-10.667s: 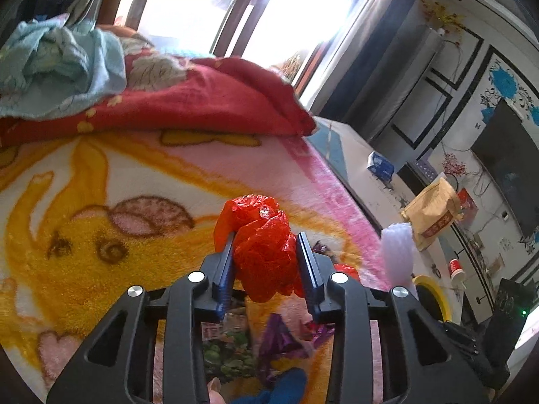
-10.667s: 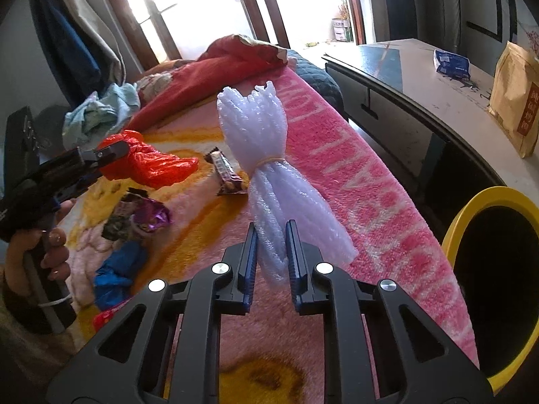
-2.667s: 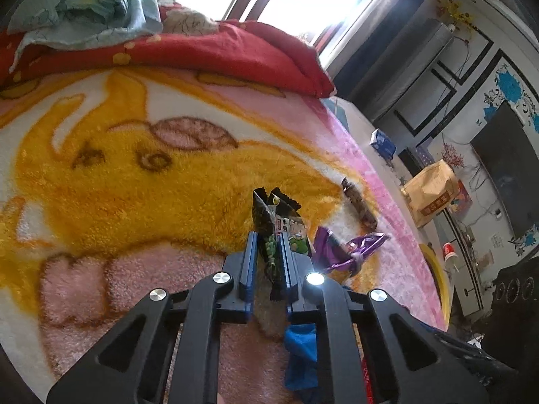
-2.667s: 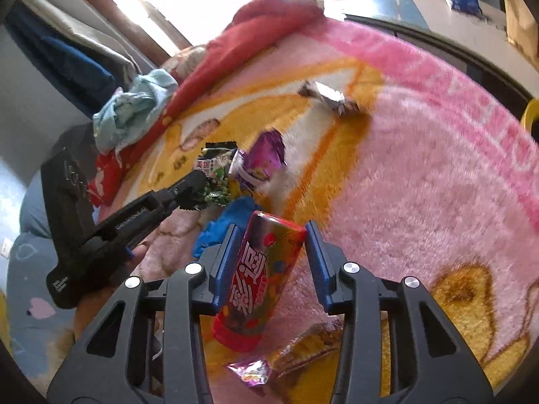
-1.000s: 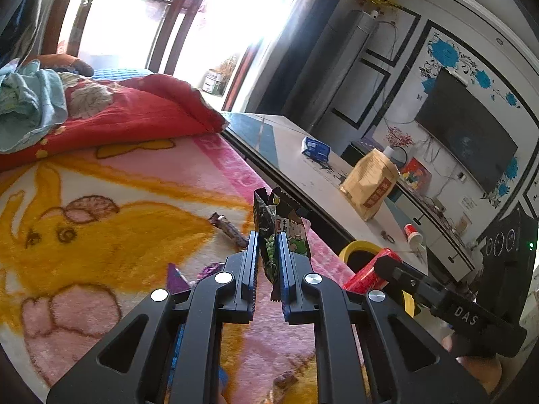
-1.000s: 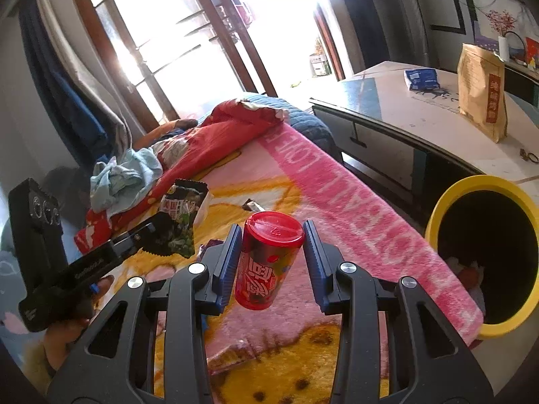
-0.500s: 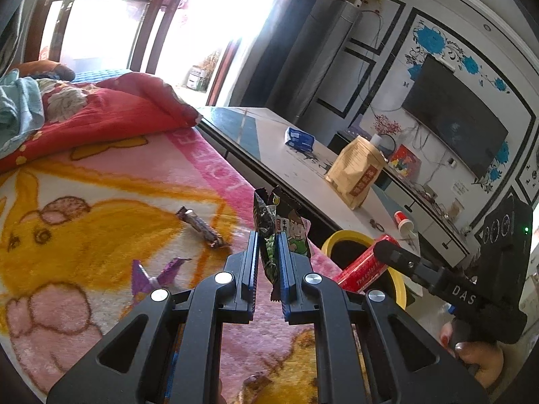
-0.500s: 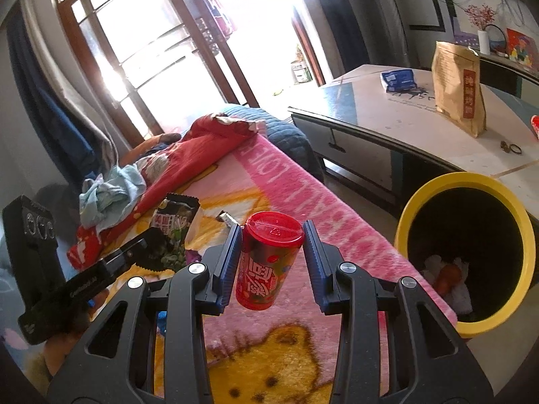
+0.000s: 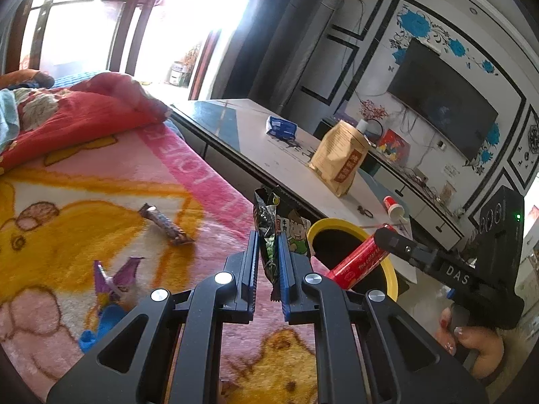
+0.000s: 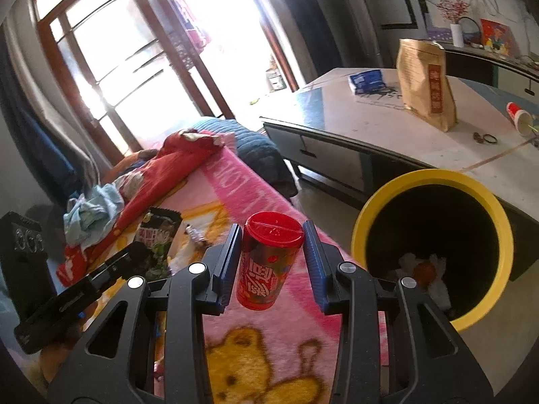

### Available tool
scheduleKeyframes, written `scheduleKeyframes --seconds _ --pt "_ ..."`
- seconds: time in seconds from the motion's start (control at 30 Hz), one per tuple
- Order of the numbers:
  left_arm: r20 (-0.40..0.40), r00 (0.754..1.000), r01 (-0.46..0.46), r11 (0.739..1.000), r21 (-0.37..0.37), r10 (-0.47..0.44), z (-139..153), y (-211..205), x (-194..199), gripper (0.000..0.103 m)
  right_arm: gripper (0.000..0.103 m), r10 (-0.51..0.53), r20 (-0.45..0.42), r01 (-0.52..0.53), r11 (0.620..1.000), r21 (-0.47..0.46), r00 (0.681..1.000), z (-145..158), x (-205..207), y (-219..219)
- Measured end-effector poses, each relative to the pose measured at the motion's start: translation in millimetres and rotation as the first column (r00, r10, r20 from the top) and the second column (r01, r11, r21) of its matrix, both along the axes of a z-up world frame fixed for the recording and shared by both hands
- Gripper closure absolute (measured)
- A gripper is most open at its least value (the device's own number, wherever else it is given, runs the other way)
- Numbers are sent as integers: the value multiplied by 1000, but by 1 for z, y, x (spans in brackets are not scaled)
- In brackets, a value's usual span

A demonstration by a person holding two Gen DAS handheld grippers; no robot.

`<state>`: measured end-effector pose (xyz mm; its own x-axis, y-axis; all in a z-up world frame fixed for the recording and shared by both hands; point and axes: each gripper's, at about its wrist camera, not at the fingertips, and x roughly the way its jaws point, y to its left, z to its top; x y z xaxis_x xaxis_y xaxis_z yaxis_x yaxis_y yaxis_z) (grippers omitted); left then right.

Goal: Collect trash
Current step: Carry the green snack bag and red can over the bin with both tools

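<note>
My left gripper [image 9: 268, 245] is shut on a dark green snack packet [image 9: 283, 225] and holds it above the blanket's edge, just left of the yellow-rimmed bin [image 9: 337, 227]. My right gripper [image 10: 272, 240] is shut on a red lidded can [image 10: 267, 264], held in the air left of the bin [image 10: 434, 180], which holds white and red trash. In the left wrist view the can [image 9: 358, 264] hangs over the bin's rim. The packet also shows in the right wrist view [image 10: 158, 235].
On the pink and yellow blanket [image 9: 101, 181] lie a brown candy bar wrapper [image 9: 165, 224], a purple wrapper [image 9: 116, 277] and a blue scrap [image 9: 101, 325]. A low table [image 10: 421, 134] behind the bin holds a brown paper bag [image 10: 426, 84], a blue pack [image 10: 367, 80] and a small cup [image 10: 518, 114].
Both grippers have moved toward the bin with their loads. The bin now looks larger and nearer in both views.
</note>
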<state>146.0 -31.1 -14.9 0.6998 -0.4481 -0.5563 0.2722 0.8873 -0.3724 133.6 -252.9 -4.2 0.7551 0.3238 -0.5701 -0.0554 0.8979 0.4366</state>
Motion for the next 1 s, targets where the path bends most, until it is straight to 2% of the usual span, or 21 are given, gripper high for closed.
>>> scheduleKeyframes --seconds 0.5,1.0 --pt "-11 996 84 996 39 -84 -4 -42 10 92 73 -153 -17 154 988 9 988 -9 2 -64" --pt "-21 976 219 973 79 -218 -15 -113 18 92 73 -321 -18 321 947 -18 947 -17 4 -127"
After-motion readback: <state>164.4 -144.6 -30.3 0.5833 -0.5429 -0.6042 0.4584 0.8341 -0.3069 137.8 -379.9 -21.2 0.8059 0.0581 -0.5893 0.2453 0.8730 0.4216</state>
